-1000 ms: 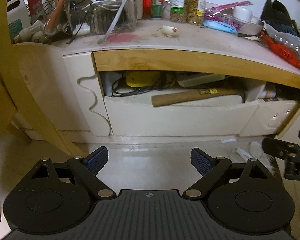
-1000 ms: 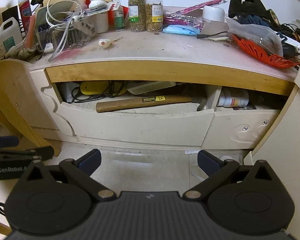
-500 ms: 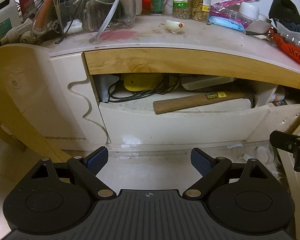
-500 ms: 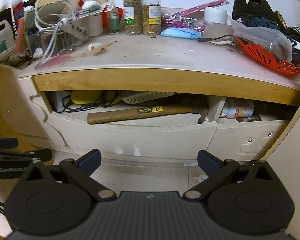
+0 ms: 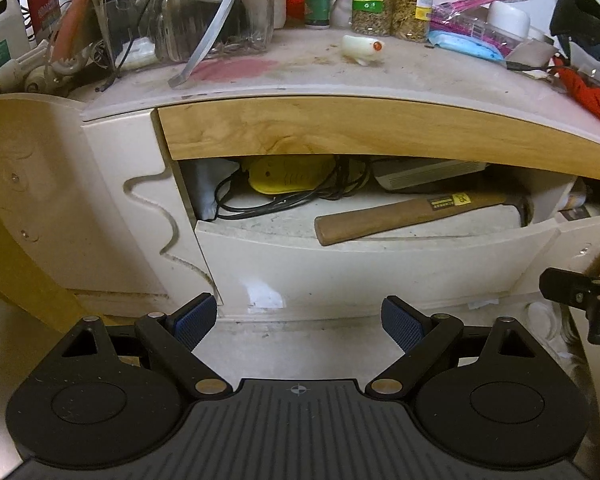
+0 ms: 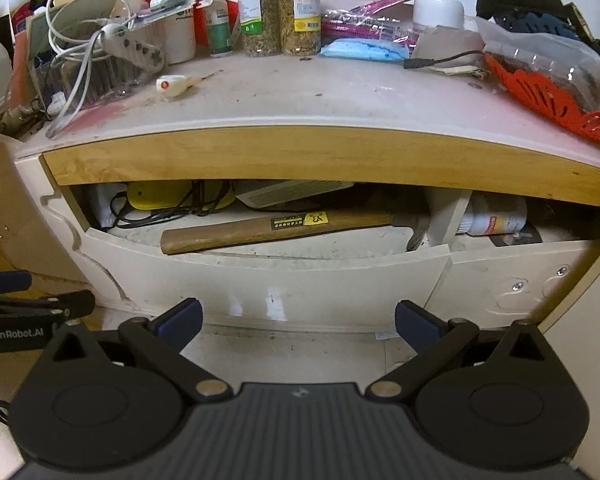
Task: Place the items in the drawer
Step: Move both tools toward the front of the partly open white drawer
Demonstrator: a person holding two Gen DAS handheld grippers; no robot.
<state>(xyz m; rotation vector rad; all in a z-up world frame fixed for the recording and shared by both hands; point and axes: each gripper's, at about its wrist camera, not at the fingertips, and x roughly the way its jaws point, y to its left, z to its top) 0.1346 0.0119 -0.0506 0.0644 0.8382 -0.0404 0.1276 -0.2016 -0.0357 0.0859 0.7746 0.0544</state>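
Both the left gripper [image 5: 298,320] and right gripper [image 6: 298,320] gape wide and empty; the hammer [image 6: 276,226] crowding mid-frame of the drawer [image 6: 284,284] risks blocking placements.

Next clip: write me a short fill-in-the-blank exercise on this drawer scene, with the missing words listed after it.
1. The wooden-handled tool lying in the open drawer is a ____.
2. Both the left claw and the right claw are ____ and hold nothing.
3. The two jars at the back of the countertop stand ____ by side.
4. The cabled device in the drawer's back left corner is ____ in color.

Missing words: hammer; open; side; yellow
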